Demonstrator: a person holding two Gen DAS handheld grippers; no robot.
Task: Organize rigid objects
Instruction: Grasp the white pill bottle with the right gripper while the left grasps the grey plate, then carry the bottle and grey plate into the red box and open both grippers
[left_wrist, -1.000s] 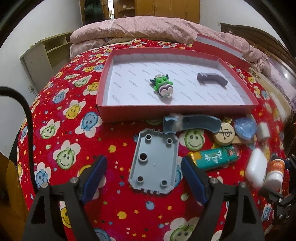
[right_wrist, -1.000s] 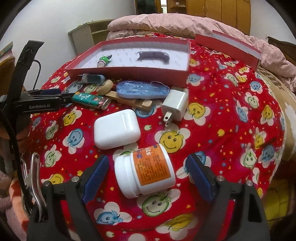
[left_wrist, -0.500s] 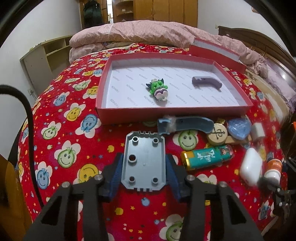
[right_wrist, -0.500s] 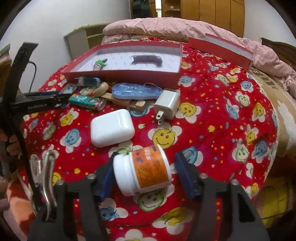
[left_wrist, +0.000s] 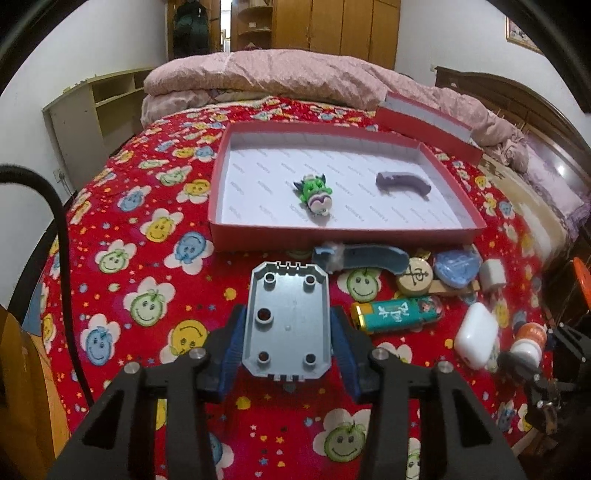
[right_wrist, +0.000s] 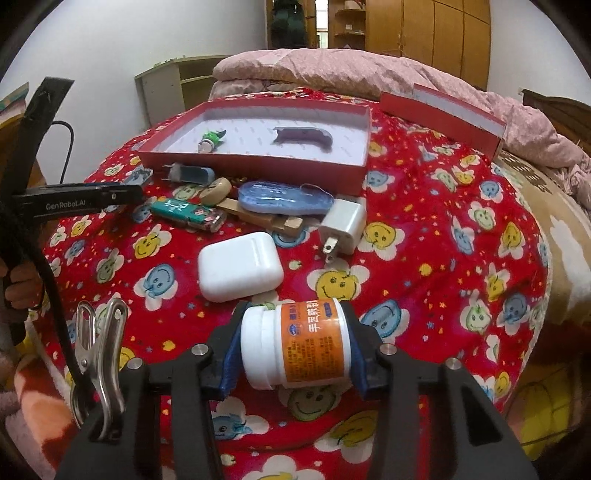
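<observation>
My left gripper (left_wrist: 288, 334) is shut on a grey plastic plate with round holes (left_wrist: 288, 302), its blue pads pressing both long sides just above the red flowered bedspread. My right gripper (right_wrist: 295, 345) has its jaws closing on a white jar with an orange label (right_wrist: 310, 341), which lies on its side with the pads against lid and base. Beyond both lies an open red box (left_wrist: 332, 236) holding a green toy figure (left_wrist: 314, 190) and a purple curved handle (left_wrist: 402, 182).
In front of the box lie a blue curved piece (left_wrist: 362, 256), a round wooden token (left_wrist: 413, 275), a teal lighter (left_wrist: 395, 315), a white earbud case (right_wrist: 240, 271), a white charger plug (right_wrist: 343, 225) and a blue oval case (right_wrist: 284, 199). The red lid (right_wrist: 443, 110) sits at the back right.
Both grippers went from wide open to closed, the left on the grey plate, the right on the jar. The left gripper has risen slightly with the plate.
</observation>
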